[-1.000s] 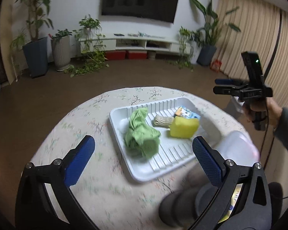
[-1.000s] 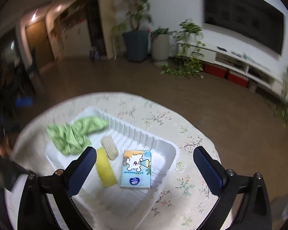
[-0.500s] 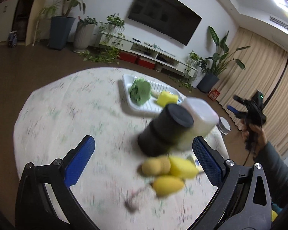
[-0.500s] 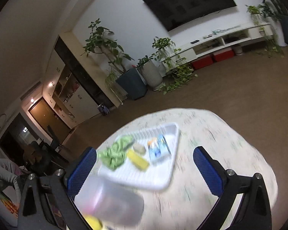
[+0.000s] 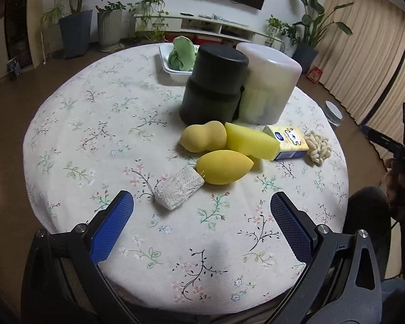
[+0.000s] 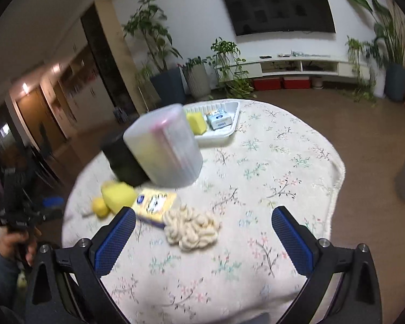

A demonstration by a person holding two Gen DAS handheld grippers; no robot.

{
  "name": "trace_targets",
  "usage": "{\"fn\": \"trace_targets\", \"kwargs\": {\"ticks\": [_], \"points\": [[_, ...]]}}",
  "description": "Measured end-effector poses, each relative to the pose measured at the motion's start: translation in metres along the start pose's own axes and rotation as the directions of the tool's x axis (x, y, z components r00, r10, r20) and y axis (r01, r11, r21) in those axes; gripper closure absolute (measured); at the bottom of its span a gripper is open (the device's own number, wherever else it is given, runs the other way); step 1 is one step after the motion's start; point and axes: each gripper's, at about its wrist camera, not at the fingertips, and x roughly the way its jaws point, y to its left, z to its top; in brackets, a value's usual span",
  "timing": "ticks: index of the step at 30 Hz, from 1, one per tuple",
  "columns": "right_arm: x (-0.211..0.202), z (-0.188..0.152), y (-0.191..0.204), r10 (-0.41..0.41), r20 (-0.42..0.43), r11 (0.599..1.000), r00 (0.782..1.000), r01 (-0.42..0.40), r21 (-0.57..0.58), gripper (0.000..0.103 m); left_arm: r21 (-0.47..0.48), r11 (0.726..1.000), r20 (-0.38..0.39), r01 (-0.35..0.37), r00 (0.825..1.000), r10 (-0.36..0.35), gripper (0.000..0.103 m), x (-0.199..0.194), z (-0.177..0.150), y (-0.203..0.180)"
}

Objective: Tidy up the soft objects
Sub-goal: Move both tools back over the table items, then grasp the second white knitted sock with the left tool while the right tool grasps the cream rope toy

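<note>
Both grippers gape empty — black canister (image 5: 214,83) (frosted tub (image 5: 268,86) beside) screens the tray (image 5: 168,64).

Left wrist view faces across the round floral-clothed table (image 5: 100,124) from its near edge; right wrist view looks from the adjacent side. Both share the translucent plastic canister (image 5: 270,86).

Indoor lighting is dim and kinda warm, mostly from ceiling lights overhead. My left view is sharp: soft shadows sit under the black canister (image 5: 214,84) on the desk (image 5: 100,135). The right view is smeary with motion blur, especially the frosted container (image 6: 163,145) and tissue pack (image 6: 155,202). Heavy fisheye bend, black vignette in every corner.
</note>
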Motion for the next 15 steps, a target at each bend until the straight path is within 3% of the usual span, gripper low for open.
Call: {"fn": "trace_targets", "kwargs": {"ticks": [4, 7, 11, 15], "points": [[0.013, -0.009, 0.022, -0.059, -0.114, 0.996, 0.992, 0.051, -0.075, 0.000, 0.068, 0.998, -0.038, -0.009, 0.999, 0.012, 0.000, 0.006, 0.006, -0.006], [0.030, -0.020, 0.039, -0.126, -0.185, 0.976, 0.975, 0.088, -0.199, 0.000, 0.156, 0.988, -0.077, -0.015, 0.997, 0.027, 0.000, 0.016, 0.010, -0.012], [0.047, -0.024, 0.039, -0.102, -0.264, 0.982, 0.959, 0.056, -0.178, 0.002, 0.303, 0.953, -0.169, -0.001, 0.984, 0.055, 0.000, 0.043, 0.013, -0.016], [0.055, -0.019, 0.032, -0.126, -0.302, 0.979, 0.945, 0.069, -0.194, 0.011, 0.324, 0.945, -0.213, 0.052, 0.977, 0.019, 0.004, 0.057, 0.018, -0.007]]}}
